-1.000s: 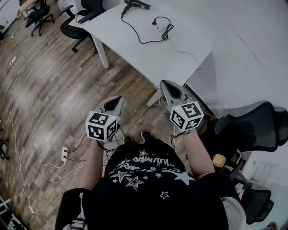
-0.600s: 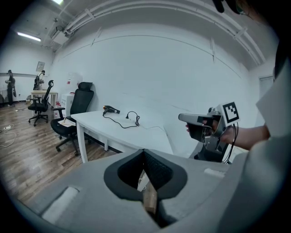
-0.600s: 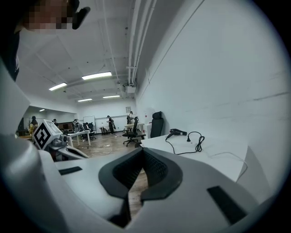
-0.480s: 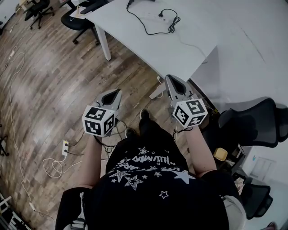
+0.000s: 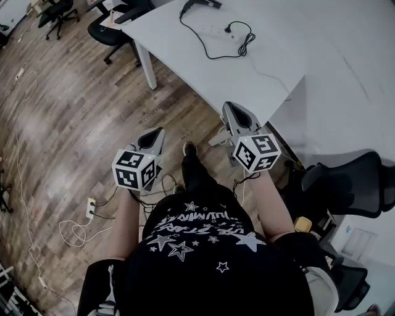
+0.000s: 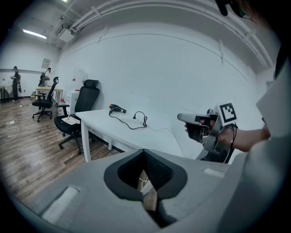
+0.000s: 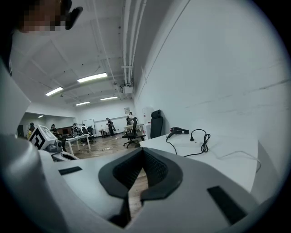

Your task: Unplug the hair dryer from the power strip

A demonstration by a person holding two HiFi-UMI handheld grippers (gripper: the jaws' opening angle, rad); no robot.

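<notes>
A black hair dryer [image 5: 200, 5] lies at the far end of the white table [image 5: 185, 62], also seen as hair dryer [image 6: 117, 108] and hair dryer [image 7: 179, 131]. Its black cord [image 5: 207, 50] runs across the top to a coil [image 5: 247, 40] and a plug [image 5: 229, 27]. A pale power strip [image 5: 216, 34] lies faintly beside the plug; I cannot tell whether they are joined. My left gripper [image 5: 158, 133] and right gripper [image 5: 230, 111] hang over the floor, short of the table's near corner. Both are shut and hold nothing.
Black office chairs stand behind the table [image 5: 117, 28] and at my right [image 5: 345, 179]. A floor socket with white cables [image 5: 89, 210] lies on the wood floor at the left. The white wall [image 5: 345, 74] runs along the table's right side. People and desks show far off.
Both grippers have moved forward toward the table with the person's steps, and the near table corner now sits closer to the right gripper. Both stay shut.
</notes>
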